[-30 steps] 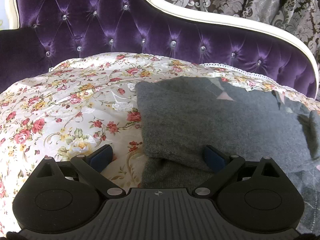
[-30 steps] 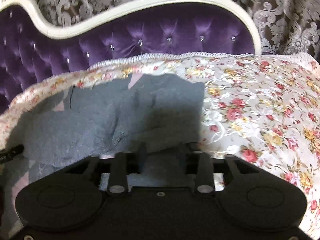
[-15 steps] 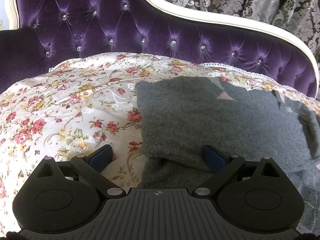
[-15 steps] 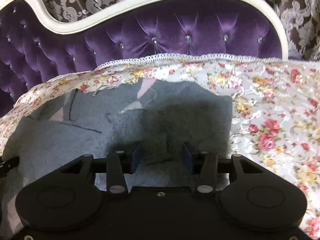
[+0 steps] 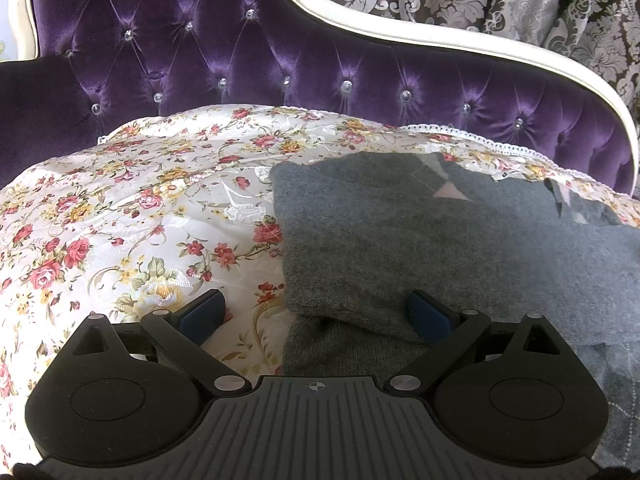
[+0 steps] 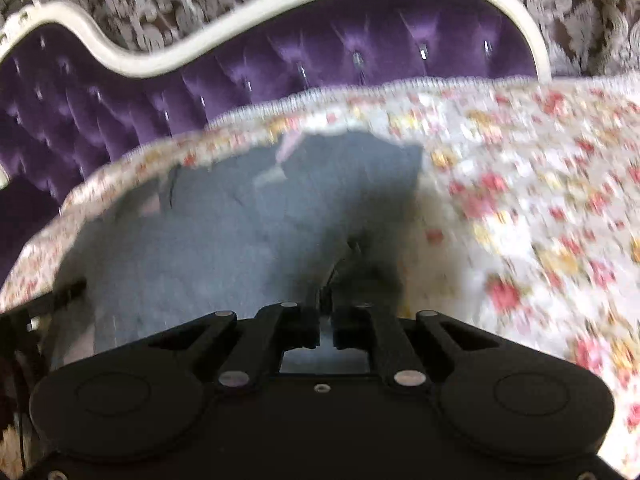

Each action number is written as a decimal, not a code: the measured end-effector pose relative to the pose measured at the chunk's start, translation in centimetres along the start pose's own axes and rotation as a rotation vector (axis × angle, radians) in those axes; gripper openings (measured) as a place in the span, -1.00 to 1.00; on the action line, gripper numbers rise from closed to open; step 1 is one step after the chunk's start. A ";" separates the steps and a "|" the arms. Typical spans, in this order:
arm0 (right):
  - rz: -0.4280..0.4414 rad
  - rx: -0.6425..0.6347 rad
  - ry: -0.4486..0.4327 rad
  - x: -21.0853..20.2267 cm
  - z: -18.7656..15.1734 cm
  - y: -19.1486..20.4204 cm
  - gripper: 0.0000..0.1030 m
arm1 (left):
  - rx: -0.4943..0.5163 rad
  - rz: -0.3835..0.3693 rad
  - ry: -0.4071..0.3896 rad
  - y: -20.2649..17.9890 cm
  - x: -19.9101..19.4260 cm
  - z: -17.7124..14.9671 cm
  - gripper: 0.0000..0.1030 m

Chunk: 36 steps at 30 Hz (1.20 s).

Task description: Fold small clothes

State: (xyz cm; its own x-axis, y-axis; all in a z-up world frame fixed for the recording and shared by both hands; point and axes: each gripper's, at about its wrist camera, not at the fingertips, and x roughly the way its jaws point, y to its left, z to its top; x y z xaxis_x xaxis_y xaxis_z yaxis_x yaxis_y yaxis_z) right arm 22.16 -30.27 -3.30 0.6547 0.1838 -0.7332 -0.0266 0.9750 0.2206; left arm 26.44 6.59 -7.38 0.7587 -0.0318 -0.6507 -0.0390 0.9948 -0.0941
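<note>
So the grey sweater (image 5: 460, 248) is lying on the floral bedspread (image 5: 120, 220), already doubled over once, with its long axis running side to side along the purple headboard (image 5: 240, 60). In the left view it's filling everything from 12 to 3 o'clock, with a lower layer poking out at 6.

My right gripper (image 6: 327, 316) has just been closing, and its jaws are now pinched nearly together on a ridge of sweater fabric near the garment's right edge. That view is blurry, but the cloth is clearly bunching up between the pads.

My left gripper (image 5: 316, 312) is sitting wide open, straddling the sweater's left edge: one finger (image 5: 202, 314) over bare bedspread at 9, the other (image 5: 428, 316) resting on the knit at 3. It's gripping nothing.

Judging by that, the right hand is the one committed, so I'm guessing the next fold swings from the right end across toward the left.
</note>
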 end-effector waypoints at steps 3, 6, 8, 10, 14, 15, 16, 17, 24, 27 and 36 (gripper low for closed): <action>-0.017 -0.014 -0.033 -0.6 0.0 -0.2 -0.59 | 0.000 0.000 -0.001 0.0 0.0 0.0 0.93; -0.015 -0.021 -0.098 -0.7 0.7 -0.2 -0.25 | 0.000 0.000 -0.001 0.0 0.0 0.0 0.93; -0.009 -0.036 -0.127 -0.3 1.2 -0.1 -0.18 | -0.001 -0.001 0.000 0.0 0.0 0.0 0.93; -0.017 -0.072 -0.154 0.3 1.5 0.2 -0.18 | 0.000 0.000 -0.001 0.0 0.0 0.0 0.93; -0.050 -0.131 -0.141 2.5 2.2 0.4 -0.02 | -0.001 0.000 -0.001 0.0 0.0 0.0 0.93; -0.050 -0.137 -0.137 2.9 2.2 0.4 -0.02 | -0.001 0.000 -0.001 0.0 0.0 0.0 0.93; -0.048 -0.142 -0.129 3.3 2.3 0.3 -0.02 | 0.000 0.001 -0.001 0.0 0.0 0.0 0.93; -0.044 -0.143 -0.124 3.6 2.2 0.1 -0.02 | 0.000 0.001 -0.001 0.0 0.0 0.0 0.93; -0.009 -0.183 -0.113 3.5 1.5 0.8 -0.67 | -0.001 -0.001 -0.001 0.0 0.0 0.0 0.93; -0.005 -0.249 -0.125 3.0 1.6 2.2 -0.74 | -0.007 -0.006 -0.003 0.1 0.0 0.0 0.92; -0.073 -0.266 -0.185 1.3 3.9 1.9 -0.76 | -0.030 0.009 -0.005 0.4 -0.9 0.5 0.92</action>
State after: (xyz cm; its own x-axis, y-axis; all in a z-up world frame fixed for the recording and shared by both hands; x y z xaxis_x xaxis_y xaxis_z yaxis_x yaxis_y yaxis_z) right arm 25.94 -28.69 -1.31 0.7877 0.1105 -0.6060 -0.1549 0.9877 -0.0212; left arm 26.08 7.07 -6.49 0.7614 -0.0225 -0.6479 -0.0653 0.9917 -0.1111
